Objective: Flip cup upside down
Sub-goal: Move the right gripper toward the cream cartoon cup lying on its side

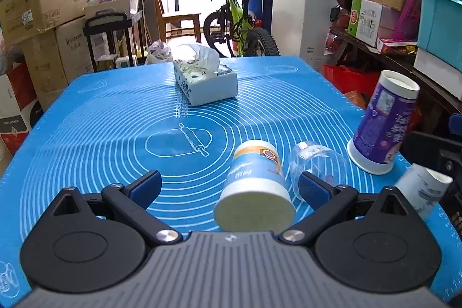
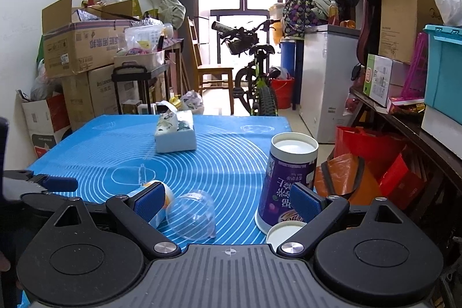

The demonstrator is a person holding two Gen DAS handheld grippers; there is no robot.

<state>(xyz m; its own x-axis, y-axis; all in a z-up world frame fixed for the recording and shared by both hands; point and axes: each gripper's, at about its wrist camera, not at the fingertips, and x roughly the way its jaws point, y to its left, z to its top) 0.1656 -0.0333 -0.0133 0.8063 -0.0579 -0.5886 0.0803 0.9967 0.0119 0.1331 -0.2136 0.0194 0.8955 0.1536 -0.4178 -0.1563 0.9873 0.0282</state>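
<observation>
A blue-and-white paper cup (image 1: 257, 184) lies on its side on the blue mat (image 1: 115, 120), between the open fingers of my left gripper (image 1: 228, 186), its white end toward the camera. It peeks out behind a finger in the right wrist view (image 2: 161, 198). A clear plastic cup (image 1: 317, 160) lies on its side just right of it, and also shows in the right wrist view (image 2: 192, 214). A purple paper cup (image 1: 381, 123) stands mouth down on the mat; in the right wrist view (image 2: 286, 181) it is by the right finger of my open, empty right gripper (image 2: 228, 205).
A tissue box (image 1: 206, 81) sits at the mat's far middle. A white cup (image 1: 421, 189) and a round white rim (image 2: 284, 231) show at the near right edge. Boxes, a bicycle (image 1: 231, 19), a freezer and shelves surround the table.
</observation>
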